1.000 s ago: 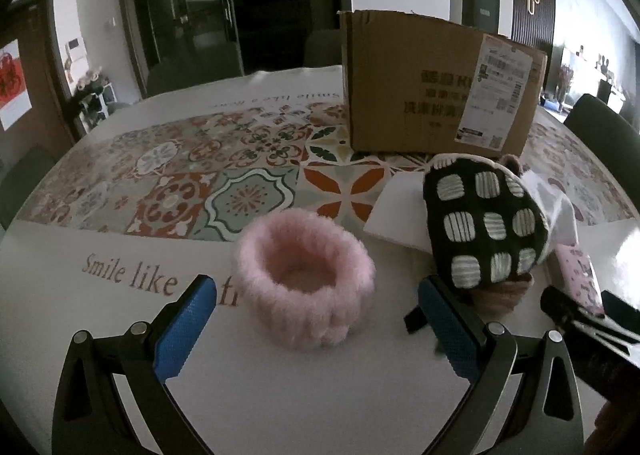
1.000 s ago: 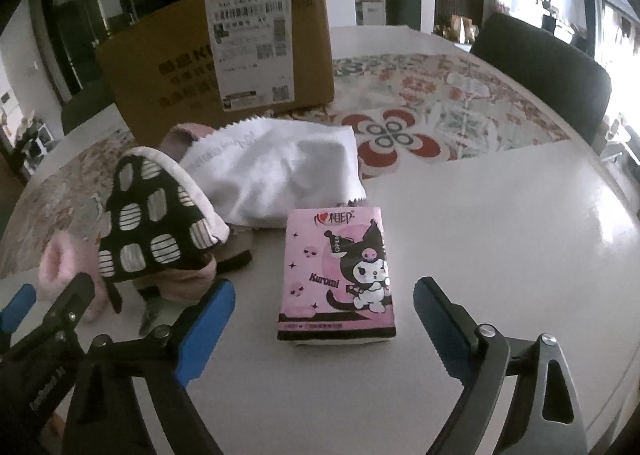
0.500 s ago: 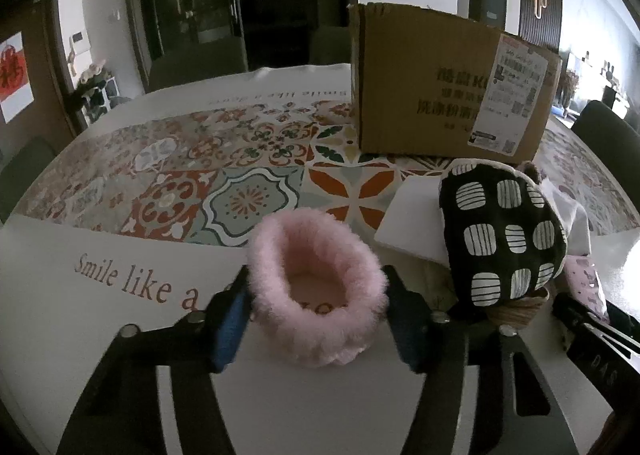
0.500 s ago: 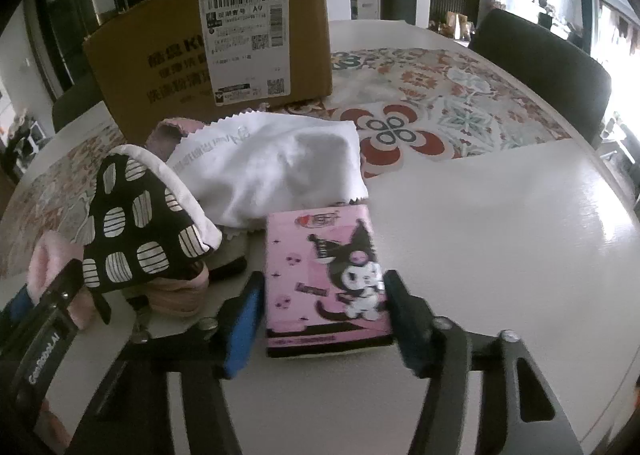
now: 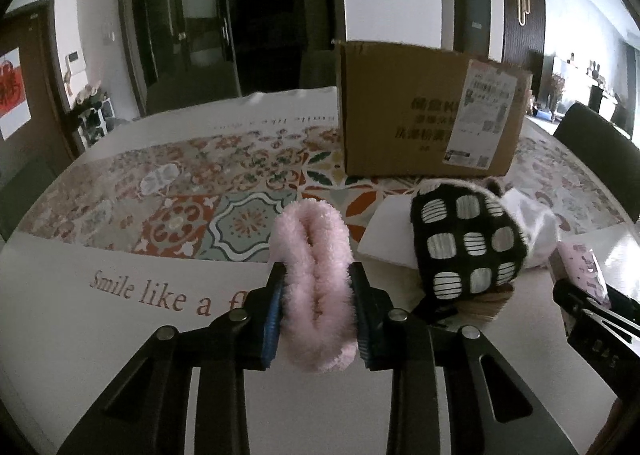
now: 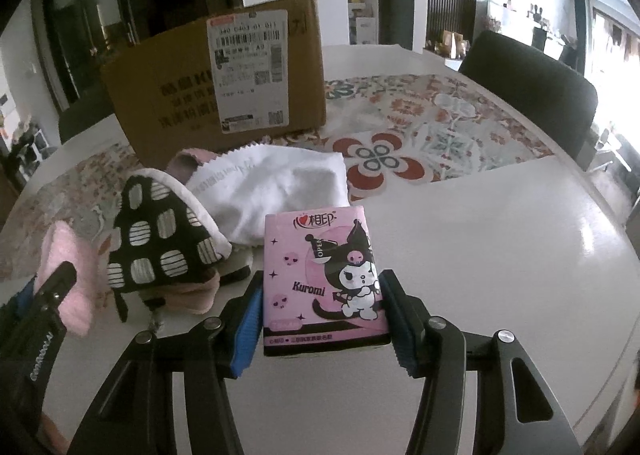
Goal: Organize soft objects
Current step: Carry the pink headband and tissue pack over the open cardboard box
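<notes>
A white table (image 6: 500, 239) with a tiled runner is carrying one box (image 5: 404, 111) and four soft things. The left gripper (image 5: 316, 315), jaws just closing, is squeezing the pink band (image 5: 314, 279) flat; the right gripper (image 6: 320, 319) is clamping the tissue pack (image 6: 320, 275). The right view alone is showing bare table toward the right rim

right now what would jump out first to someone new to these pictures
The fluffy pink headband squashed flat in the left hand-held gripper, whose jaws have just been closing. Next, the pink Kuromi tissue pack clamped in the right hand-held gripper, with the cardboard box standing behind.
</notes>
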Tool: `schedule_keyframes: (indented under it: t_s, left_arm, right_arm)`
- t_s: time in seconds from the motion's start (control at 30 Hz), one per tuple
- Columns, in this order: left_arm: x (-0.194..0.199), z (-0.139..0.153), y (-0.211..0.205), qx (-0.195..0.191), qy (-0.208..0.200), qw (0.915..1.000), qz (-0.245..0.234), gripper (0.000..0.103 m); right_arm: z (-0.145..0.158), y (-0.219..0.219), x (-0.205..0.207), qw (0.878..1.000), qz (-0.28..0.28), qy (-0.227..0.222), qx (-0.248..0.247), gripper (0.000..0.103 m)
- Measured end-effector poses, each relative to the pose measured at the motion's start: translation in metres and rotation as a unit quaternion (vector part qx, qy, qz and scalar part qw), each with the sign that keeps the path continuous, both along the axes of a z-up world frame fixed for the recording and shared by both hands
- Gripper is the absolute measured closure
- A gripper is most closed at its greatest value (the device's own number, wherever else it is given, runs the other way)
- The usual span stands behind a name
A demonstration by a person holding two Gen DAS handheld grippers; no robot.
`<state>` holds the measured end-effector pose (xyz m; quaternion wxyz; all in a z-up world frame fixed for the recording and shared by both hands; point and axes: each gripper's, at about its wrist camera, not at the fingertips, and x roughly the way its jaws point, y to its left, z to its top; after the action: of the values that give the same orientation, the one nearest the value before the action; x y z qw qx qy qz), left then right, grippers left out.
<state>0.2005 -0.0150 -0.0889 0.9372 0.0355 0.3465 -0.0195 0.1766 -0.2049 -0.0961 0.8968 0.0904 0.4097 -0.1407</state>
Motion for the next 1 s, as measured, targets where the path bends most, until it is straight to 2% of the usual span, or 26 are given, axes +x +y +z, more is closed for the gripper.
schedule_keyframes:
  t_s: [0.23,0.63,1.0]
  left_arm:
    - [-0.017,0.020,0.001,-0.017,0.004,0.9997,-0.015,0.072]
    - [-0.050,0.073,0.003,-0.035,-0.030,0.9985,-0.030,0.072]
    - [-0.044,0.117,-0.009,-0.042,-0.066,0.9954,-0.056,0.072]
  right_arm:
    - [0.022,0.004,-0.015,1.000,0.016,-0.026,0.003,0.047]
    - [0.077,0.010,-0.038,0.996,0.047,-0.081,0.004,0.047]
    - [0.118,0.006,-0.034,0.992,0.066,-0.109,0.001,0.047]
